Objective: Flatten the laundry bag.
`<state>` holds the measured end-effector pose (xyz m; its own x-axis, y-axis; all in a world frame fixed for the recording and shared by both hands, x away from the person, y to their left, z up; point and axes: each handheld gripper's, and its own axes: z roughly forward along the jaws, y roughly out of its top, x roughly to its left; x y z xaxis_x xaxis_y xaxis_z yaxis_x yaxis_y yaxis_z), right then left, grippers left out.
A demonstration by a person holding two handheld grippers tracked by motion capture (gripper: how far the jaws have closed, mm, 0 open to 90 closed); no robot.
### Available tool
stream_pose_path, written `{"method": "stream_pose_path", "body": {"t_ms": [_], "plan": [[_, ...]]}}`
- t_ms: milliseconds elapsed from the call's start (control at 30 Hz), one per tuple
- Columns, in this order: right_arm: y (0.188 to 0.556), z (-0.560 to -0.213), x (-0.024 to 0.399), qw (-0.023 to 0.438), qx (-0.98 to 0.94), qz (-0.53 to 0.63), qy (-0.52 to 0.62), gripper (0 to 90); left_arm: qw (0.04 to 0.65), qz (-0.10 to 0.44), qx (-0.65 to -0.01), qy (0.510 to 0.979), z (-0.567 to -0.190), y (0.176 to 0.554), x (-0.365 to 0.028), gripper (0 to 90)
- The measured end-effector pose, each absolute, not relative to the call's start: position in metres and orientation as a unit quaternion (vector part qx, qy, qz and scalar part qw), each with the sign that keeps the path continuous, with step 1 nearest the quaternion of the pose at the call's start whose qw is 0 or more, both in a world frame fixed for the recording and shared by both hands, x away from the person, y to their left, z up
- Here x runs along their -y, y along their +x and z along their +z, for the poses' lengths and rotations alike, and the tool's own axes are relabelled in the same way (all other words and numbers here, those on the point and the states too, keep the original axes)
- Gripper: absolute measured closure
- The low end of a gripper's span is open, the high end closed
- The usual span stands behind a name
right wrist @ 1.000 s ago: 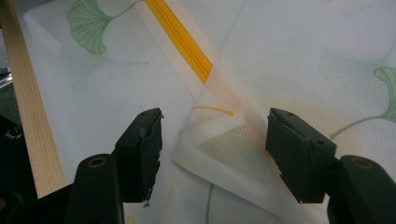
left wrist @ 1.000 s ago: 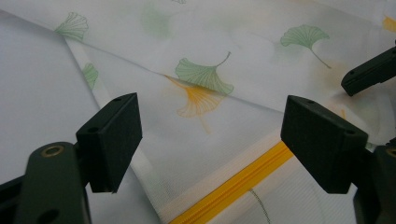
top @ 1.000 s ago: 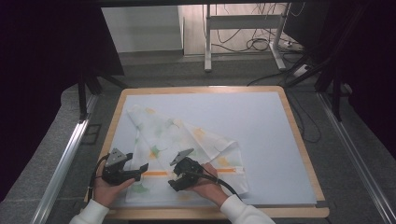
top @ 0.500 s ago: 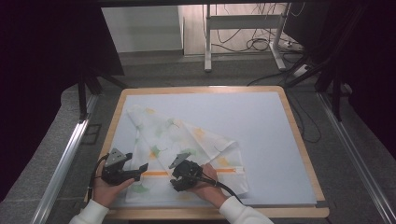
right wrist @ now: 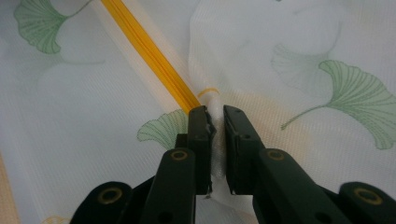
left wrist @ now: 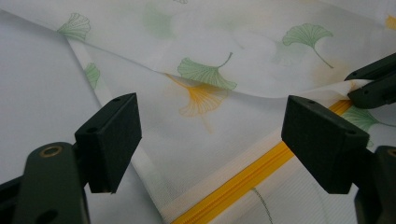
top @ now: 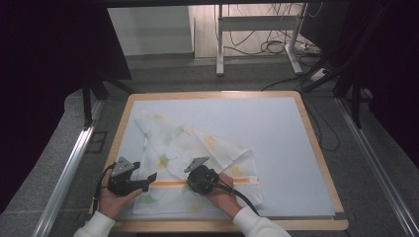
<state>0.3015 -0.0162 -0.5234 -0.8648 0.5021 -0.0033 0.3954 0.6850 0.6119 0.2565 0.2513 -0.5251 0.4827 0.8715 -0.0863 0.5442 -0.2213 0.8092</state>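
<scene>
At lower centre of the high view, the right gripper (top: 194, 181) has edged left, fingers pinching the white leaf-printed mesh bag (top: 197, 148) beside its yellow zipper (top: 170, 183); a pull seems imminent. The left gripper (top: 148, 178) stays wide open on the bench (top: 276, 128).

Lab: dark curtains (top: 44, 74), floor cables (top: 276, 47), framed table (top: 316, 143).

pinched fold of the mesh bag (right wrist: 215, 140) hidden between the right gripper's (right wrist: 215, 122) fingers (right wrist: 236, 140)
</scene>
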Motion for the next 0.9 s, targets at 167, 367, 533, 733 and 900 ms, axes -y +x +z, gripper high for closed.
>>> {"method": "stream_pose_path", "body": {"t_ms": [167,367,533,733,900], "plan": [[0.306,-0.52,0.022,0.067,-0.909,0.323,0.254,85.1,0.411,0.198,-0.468,0.757,-0.525,0.257,-0.252,19.6],[0.308,-0.511,0.028,0.069,-0.901,0.342,0.258,85.3,0.409,0.199,-0.467,0.758,-0.526,0.257,-0.251,19.6],[0.311,-0.504,0.035,0.078,-0.894,0.352,0.267,85.7,0.409,0.2,-0.467,0.758,-0.526,0.257,-0.251,19.6],[0.318,-0.493,0.048,0.088,-0.882,0.368,0.281,85.8,0.409,0.2,-0.466,0.759,-0.526,0.257,-0.251,19.7],[0.323,-0.487,0.056,0.09,-0.875,0.376,0.292,85.8,0.408,0.201,-0.465,0.759,-0.526,0.257,-0.251,19.7]]}}
